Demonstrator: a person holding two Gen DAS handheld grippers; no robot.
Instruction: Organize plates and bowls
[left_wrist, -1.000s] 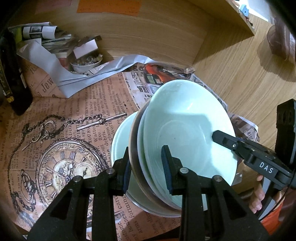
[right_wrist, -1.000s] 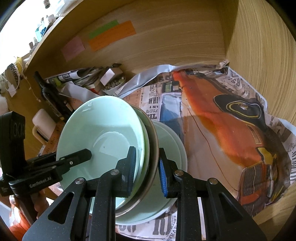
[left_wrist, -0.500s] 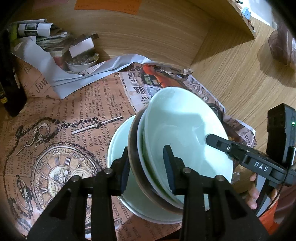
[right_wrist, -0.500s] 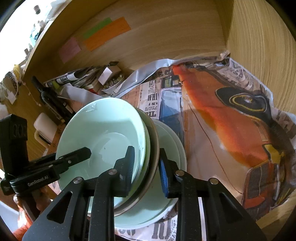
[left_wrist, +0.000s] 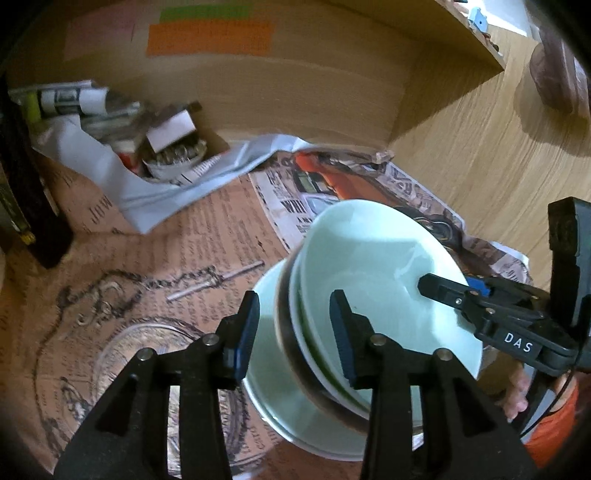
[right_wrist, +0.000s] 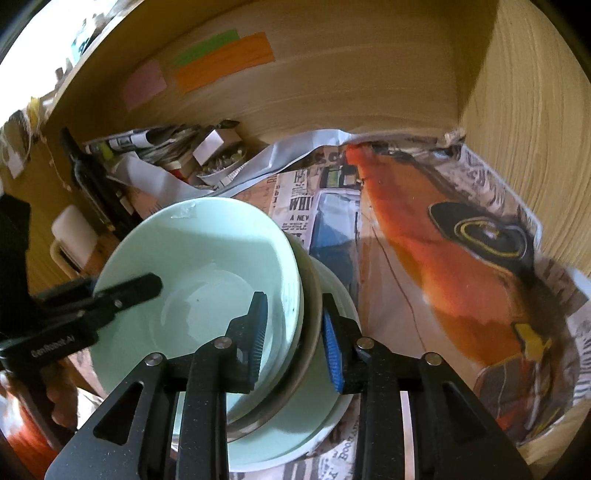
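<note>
A stack of pale green bowls (left_wrist: 384, 280) with a brown-rimmed one between them rests on a pale green plate (left_wrist: 295, 410) on the newspaper-lined shelf. It also shows in the right wrist view (right_wrist: 207, 273), with the plate (right_wrist: 295, 428) below. My left gripper (left_wrist: 294, 334) is open, its jaws standing apart on either side of the stack's left rim. My right gripper (right_wrist: 295, 339) is open too, its jaws straddling the right rim with gaps showing. Each gripper shows in the other's view.
A clear glass dish (left_wrist: 147, 354) lies on the paper left of the stack. Clutter with a small bowl (left_wrist: 173, 158), rolled papers and a dark bottle (left_wrist: 22, 177) fills the back left corner. Wooden walls close the back (right_wrist: 332, 74) and right (right_wrist: 535, 110).
Both grippers have opened: their jaws, pressed on the stack's rims before, now stand apart. The stack has sunk lower onto the plate and both cameras have drawn back slightly.
</note>
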